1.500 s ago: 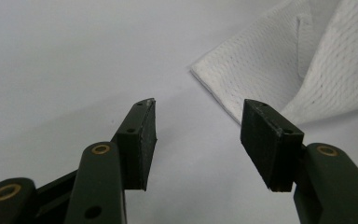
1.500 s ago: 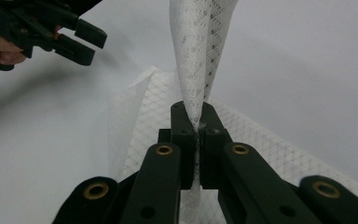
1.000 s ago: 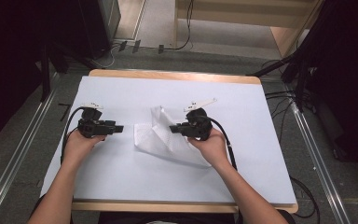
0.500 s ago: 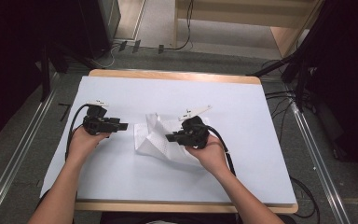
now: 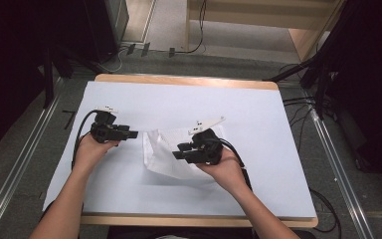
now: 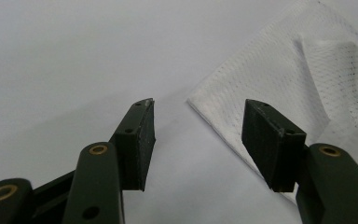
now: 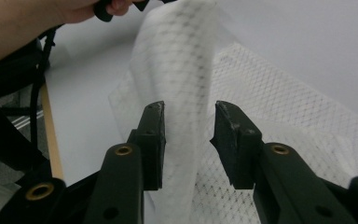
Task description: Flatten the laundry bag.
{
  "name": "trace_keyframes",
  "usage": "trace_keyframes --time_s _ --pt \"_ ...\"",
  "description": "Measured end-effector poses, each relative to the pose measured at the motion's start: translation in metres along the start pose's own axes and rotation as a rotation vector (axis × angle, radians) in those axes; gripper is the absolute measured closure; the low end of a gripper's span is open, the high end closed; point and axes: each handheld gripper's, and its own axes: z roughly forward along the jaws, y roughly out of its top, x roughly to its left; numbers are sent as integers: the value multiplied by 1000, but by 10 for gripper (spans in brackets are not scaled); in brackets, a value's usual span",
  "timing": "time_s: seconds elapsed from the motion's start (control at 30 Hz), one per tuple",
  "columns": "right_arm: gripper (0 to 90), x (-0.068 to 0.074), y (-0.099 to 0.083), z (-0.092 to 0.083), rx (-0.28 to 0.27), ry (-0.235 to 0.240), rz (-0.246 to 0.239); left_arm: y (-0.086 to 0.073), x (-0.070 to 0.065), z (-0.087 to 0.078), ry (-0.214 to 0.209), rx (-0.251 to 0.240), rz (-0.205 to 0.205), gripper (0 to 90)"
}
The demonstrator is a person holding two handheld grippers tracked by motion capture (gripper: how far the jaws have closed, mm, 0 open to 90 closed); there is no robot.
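Starting at the left of the table (image 5: 129,94), the left gripper (image 5: 131,134) hovers just beside the near-left corner of the white cloth (image 5: 166,157), its jaws spread wide with nothing between them; in the left gripper view that corner (image 6: 200,103) lies flat on the white table cover just ahead of the right-hand jaw. The cloth sits in the middle of the table, partly folded over itself, with a raised flap toward its right side. There the right gripper (image 5: 177,152) reaches in over it. Its jaws have just been opening, and in the right gripper view the lifted flap (image 7: 177,70) stands loosely between the pads without being pressed, so it is released rather than pinched.

The cloth looks thin, light and limp, a dimpled non-woven sheet that drapes and holds soft creases. It will likely sag and slide on the smooth cover, so a hold near a corner or along a free edge seems best, one gripper on each side to keep it taut.
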Motion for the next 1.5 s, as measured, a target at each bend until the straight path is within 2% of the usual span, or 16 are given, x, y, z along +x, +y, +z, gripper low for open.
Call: trace_keyframes --time_s 0.13,0.33,0.6,0.87,1.0,1.13,1.2,1.23,1.43,1.5 --pt "636 -1 1 -12 -27 -12 3 0 -1 0 2 4 2 450" --pt "643 -17 -4 -17 -29 -44 33 0 -3 1 3 6 16 450" --pt "654 -46 -15 -19 -29 -112 80 2 -10 5 0 18 40 452" --pt "683 -78 -25 -27 -46 -160 140 3 -23 20 -11 43 80 455" --pt "677 -93 -32 -29 -34 -202 167 4 -28 31 1 67 89 455" --pt "664 -108 -39 -28 -5 -245 189 3 -33 39 13 107 118 451" --pt "667 -117 -43 -27 8 -232 224 1 -36 41 28 129 142 447" --pt "670 -121 -45 -27 9 -231 238 0 -37 42 29 124 146 446" --pt "662 -137 -53 -27 26 -268 275 0 -30 38 40 115 115 446" --pt "661 -141 -56 -24 42 -281 279 0 -31 39 51 114 118 444"
